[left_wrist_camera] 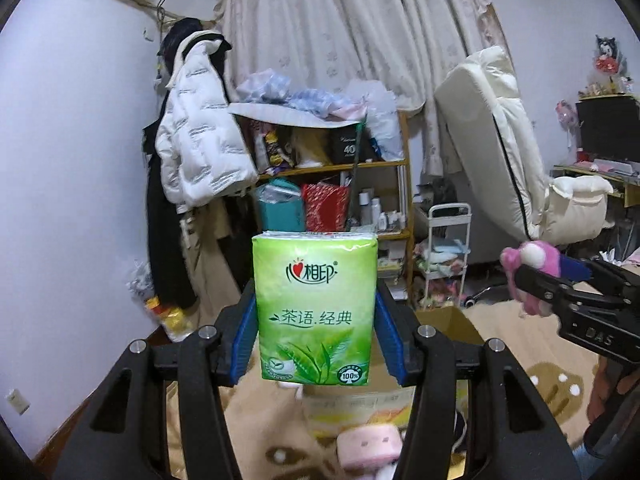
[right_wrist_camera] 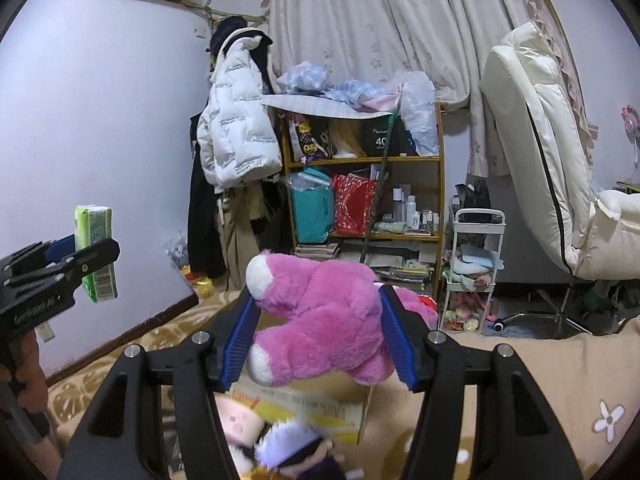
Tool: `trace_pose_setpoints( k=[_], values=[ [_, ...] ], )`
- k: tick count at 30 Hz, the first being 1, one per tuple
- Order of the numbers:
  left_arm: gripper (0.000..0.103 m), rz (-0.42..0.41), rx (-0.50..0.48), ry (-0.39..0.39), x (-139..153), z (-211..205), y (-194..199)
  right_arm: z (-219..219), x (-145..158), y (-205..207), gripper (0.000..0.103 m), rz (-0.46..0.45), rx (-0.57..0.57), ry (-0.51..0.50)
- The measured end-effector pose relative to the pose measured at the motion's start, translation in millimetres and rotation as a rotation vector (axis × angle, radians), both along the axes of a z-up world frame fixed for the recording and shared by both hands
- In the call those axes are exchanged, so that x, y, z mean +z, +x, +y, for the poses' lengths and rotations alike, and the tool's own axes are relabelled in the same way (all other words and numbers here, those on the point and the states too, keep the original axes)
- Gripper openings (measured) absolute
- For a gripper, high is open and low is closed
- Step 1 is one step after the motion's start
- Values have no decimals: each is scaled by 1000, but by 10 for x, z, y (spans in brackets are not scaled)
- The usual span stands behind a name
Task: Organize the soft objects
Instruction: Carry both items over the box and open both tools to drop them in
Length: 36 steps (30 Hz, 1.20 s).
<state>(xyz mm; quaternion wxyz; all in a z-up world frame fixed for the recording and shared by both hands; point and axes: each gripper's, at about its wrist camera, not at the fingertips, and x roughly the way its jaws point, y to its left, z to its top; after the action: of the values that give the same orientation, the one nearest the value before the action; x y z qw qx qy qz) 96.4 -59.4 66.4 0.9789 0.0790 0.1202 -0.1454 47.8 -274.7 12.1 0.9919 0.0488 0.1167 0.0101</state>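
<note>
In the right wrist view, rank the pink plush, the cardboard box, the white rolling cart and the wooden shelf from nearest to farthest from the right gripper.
1. pink plush: clamped in the right gripper.
2. cardboard box: just below and ahead.
3. white rolling cart: ahead, right.
4. wooden shelf: against the curtain; close to the cart's depth, slightly farther.

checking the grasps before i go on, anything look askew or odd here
The pink plush hangs crooked in the right gripper, pinched across its body with the limbs sticking out sideways. The tissue pack sits upright and square in the left gripper. Nothing looks spilled or damaged.
</note>
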Motion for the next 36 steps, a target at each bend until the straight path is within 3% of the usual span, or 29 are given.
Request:
trace_pose_setpoints(
  k=[10, 20, 23, 25, 28, 30, 36],
  values=[
    [53, 117, -20, 9, -450, -200, 607, -49, -163, 518, 64, 37, 34, 109],
    [54, 247, -27, 25, -822, -268, 866, 17, -511, 767, 67, 153, 49, 63],
    [59, 264, -26, 36, -869, -267, 876, -15, -542, 808, 68, 172, 61, 82],
    [73, 255, -14, 47, -876, -264, 855, -30, -543, 819, 73, 177, 70, 91],
    [88, 236, 0, 54, -844, -235, 790, -44, -528, 774, 88, 168, 54, 93],
    [96, 240, 18, 62, -832, -204, 754, -48, -512, 737, 91, 170, 60, 102],
    [98, 274, 61, 67, -829, 12, 612, -21, -500, 545, 103, 182, 72, 100]
  ],
)
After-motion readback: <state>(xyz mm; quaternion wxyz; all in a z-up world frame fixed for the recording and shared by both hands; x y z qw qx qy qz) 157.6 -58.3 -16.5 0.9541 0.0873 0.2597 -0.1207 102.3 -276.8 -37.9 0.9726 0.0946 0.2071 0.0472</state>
